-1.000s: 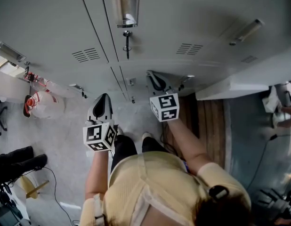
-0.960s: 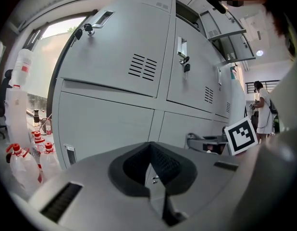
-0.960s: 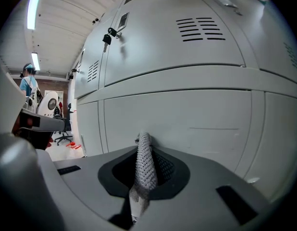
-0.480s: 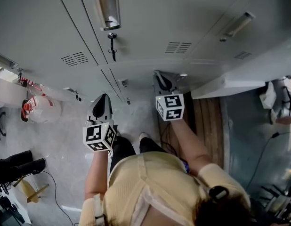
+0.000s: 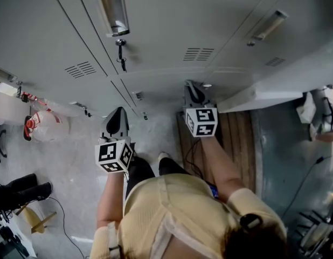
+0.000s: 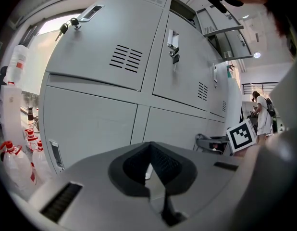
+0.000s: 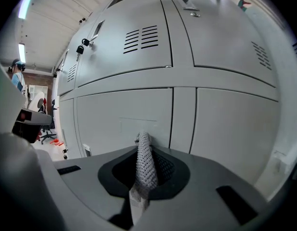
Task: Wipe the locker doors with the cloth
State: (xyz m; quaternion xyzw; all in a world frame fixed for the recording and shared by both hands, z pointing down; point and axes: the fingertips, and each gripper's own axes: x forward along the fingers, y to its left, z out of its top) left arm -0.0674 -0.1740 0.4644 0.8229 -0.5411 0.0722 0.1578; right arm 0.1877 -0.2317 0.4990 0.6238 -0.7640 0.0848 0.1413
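Grey metal locker doors (image 5: 172,31) fill the top of the head view, and they stand straight ahead in both gripper views (image 6: 119,81) (image 7: 134,81). My right gripper (image 5: 192,90) points at the lower doors, close to them. It is shut on a pale knitted cloth (image 7: 144,165), whose bunched end sticks up past the tips of the right gripper (image 7: 143,143). My left gripper (image 5: 117,117) hangs lower left, farther from the doors. In its own view the left gripper (image 6: 149,150) has its jaws together with nothing between them.
Keys (image 5: 120,50) hang from a lock under a metal handle (image 5: 112,9). Plastic bottles (image 5: 40,124) stand on the floor at left, also seen as bottles (image 6: 14,162). A pale panel (image 5: 263,96) juts out at right over wooden boards (image 5: 236,139). Black shoes (image 5: 21,190) lie left.
My right gripper has moved right and closer to the lower locker doors with the cloth in it. The left gripper has stayed where it was.
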